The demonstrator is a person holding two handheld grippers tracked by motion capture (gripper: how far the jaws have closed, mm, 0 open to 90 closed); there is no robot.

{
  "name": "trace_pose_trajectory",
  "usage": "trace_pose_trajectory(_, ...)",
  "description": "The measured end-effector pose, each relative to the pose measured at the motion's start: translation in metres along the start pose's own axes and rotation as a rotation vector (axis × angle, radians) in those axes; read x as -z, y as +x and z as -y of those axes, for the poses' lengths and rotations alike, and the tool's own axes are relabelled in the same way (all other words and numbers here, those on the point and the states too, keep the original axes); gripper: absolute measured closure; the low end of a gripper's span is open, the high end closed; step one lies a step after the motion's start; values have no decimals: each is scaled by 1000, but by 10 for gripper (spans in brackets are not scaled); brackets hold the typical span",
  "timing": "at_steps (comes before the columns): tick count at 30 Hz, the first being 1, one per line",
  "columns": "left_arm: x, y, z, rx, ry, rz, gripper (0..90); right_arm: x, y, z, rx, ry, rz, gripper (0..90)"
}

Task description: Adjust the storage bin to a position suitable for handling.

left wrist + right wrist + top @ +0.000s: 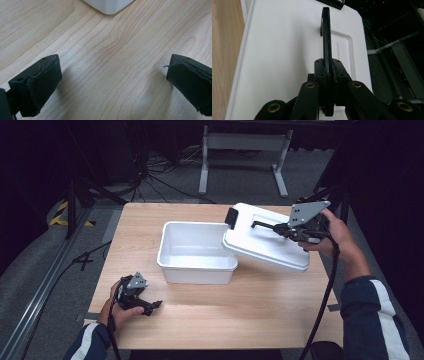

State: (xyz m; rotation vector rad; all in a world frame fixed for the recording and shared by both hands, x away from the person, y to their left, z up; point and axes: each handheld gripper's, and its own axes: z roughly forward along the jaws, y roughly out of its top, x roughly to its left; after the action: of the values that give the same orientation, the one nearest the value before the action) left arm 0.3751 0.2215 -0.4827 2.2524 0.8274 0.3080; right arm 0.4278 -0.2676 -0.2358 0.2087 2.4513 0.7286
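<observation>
White lid point(265, 242) overlaps bin point(197, 251); right gripper point(292, 231) clamps its handle point(326, 37); left gripper point(150, 306) spread.

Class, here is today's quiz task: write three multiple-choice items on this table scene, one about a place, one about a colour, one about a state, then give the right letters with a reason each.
1. Where does the left gripper sit?
A. inside the bin
B. low over the wooden table, near its front left corner
C. on the lid

2. What colour is the lid's handle?
A. black
B. red
C. white

3. What state is the white plastic bin in?
A. shut by its lid
B. upside down
C. open, with the white lid tilted over its right rim

Answers: 1 B, the high view shows it there; 2 A, the right gripper clamps a black handle; 3 C, the bin's inside shows.
</observation>
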Motion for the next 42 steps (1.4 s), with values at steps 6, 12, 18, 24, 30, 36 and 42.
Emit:
trace_pose_trajectory(6, 0, 0, 0, -4, 1, 0, 3, 7, -2, 17, -26, 11, 14, 849)
trace_pose_trajectory(12, 0, 0, 0, -4, 1, 0, 3, 12, -3, 33, -55, 22, 24, 850)
trace_pose_trajectory(18, 0, 0, 0, -4, 1, 0, 3, 10, -4, 48, -80, 32, 25, 849)
trace_pose_trajectory(24, 0, 0, 0, -4, 1, 0, 3, -1, -3, 61, -105, 53, 14, 849)
trace_pose_trajectory(30, 0, 0, 0, -4, 1, 0, 3, -14, -1, 72, -130, 57, -4, 849)
trace_pose_trajectory(36, 0, 0, 0, -4, 1, 0, 3, -26, 1, 80, -147, 74, -15, 849)
trace_pose_trajectory(42, 0, 0, 0, -4, 1, 0, 3, -45, 3, 89, -169, 94, -27, 849)
